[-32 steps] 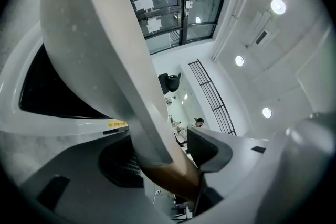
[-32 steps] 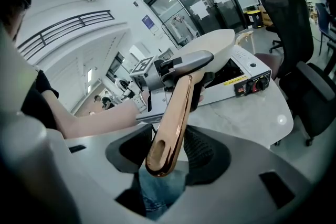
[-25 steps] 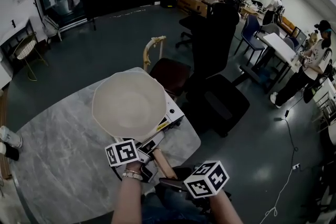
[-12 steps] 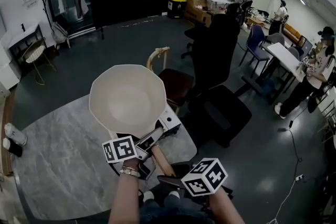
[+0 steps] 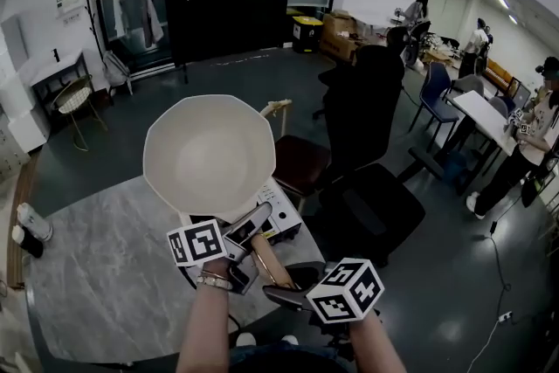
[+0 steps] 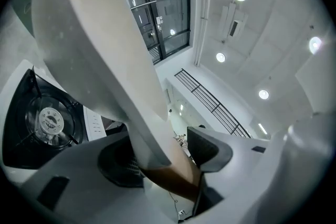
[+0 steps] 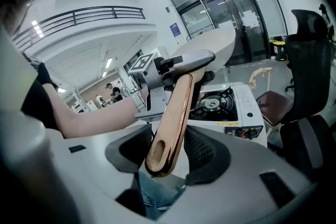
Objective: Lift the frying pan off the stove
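The cream frying pan [image 5: 210, 153] hangs tilted in the air above the small gas stove [image 5: 284, 218], its inside facing me. Its brown wooden handle [image 5: 266, 262] slopes down toward me. My left gripper [image 5: 244, 231] is shut on the handle close to the pan's neck. In the left gripper view the handle [image 6: 168, 176] fills the space between the jaws of that gripper [image 6: 168, 157], with the bare burner [image 6: 50, 120] below. My right gripper [image 5: 293, 288] is shut on the handle's end [image 7: 163, 155], seen between the pads of the right gripper [image 7: 168, 157].
The stove [image 7: 231, 105] stands at the far edge of a grey marble table [image 5: 96, 275]. Behind it are a brown-seated chair [image 5: 297, 157] and a black office chair [image 5: 367, 188]. People sit and stand at desks at the far right [image 5: 533, 127].
The pan has risen higher off the stove and tipped further up, both grippers still on its handle. The burner now shows bare beneath it.
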The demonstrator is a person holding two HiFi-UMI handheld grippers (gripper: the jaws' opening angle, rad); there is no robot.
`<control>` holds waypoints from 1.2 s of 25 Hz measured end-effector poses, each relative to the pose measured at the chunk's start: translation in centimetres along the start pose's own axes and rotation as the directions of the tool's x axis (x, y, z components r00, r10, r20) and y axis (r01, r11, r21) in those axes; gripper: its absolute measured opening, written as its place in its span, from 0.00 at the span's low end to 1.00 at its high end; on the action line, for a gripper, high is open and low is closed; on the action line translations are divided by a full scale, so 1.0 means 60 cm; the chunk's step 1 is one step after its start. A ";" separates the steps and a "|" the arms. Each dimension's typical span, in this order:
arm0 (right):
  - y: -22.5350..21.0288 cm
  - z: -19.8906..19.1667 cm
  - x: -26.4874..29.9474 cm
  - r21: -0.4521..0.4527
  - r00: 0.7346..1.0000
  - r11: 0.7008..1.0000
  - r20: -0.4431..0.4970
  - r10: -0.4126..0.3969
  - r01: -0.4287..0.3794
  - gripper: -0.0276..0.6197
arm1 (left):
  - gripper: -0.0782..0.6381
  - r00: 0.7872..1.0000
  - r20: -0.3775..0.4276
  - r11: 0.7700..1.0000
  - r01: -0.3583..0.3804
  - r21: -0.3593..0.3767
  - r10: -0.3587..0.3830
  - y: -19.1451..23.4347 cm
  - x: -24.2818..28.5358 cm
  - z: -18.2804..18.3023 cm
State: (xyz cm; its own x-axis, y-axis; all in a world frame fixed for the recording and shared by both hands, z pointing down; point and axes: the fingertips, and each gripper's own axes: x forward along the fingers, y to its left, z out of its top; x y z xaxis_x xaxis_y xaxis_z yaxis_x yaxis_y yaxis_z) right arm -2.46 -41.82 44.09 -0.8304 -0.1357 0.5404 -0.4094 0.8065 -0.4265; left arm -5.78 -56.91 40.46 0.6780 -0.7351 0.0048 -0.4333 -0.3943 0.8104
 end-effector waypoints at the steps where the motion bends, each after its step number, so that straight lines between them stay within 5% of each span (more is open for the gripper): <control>1: 0.000 0.005 0.001 -0.008 1.000 1.000 0.005 0.007 -0.007 0.36 | 0.48 1.000 0.009 1.000 -0.007 0.007 0.007 0.000 -0.002 0.007; 10: 0.010 0.028 0.033 -0.150 0.998 0.987 0.018 0.066 -0.062 0.36 | 0.48 0.991 0.101 0.992 -0.097 0.083 0.089 0.007 -0.058 0.057; 17: 0.027 0.045 0.082 -0.284 0.988 0.951 0.056 0.146 -0.125 0.35 | 0.48 0.963 0.204 0.967 -0.208 0.149 0.176 0.024 -0.132 0.100; 23: 0.030 0.058 0.126 -0.393 0.990 0.919 0.128 0.065 -0.010 0.31 | 0.48 0.929 0.292 0.932 -0.294 0.214 0.226 0.030 -0.196 0.126; 26: 0.053 0.073 0.129 -0.429 0.975 0.902 0.215 0.052 0.046 0.29 | 0.48 0.927 0.323 0.937 -0.269 0.224 0.189 0.018 -0.225 0.138; 30: 0.099 0.080 0.129 -0.407 0.964 0.913 0.249 0.089 0.021 0.29 | 0.49 0.923 0.339 0.939 -0.264 0.221 0.180 0.017 -0.259 0.144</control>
State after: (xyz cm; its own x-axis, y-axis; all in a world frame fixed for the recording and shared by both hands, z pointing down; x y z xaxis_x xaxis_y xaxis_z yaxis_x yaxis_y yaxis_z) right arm -13.11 -40.81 42.25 -0.9314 -0.2026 0.3024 -0.2373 0.9679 -0.0826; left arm -21.89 -50.66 36.12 0.3467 -0.9367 -0.0484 -0.7172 -0.2979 0.6299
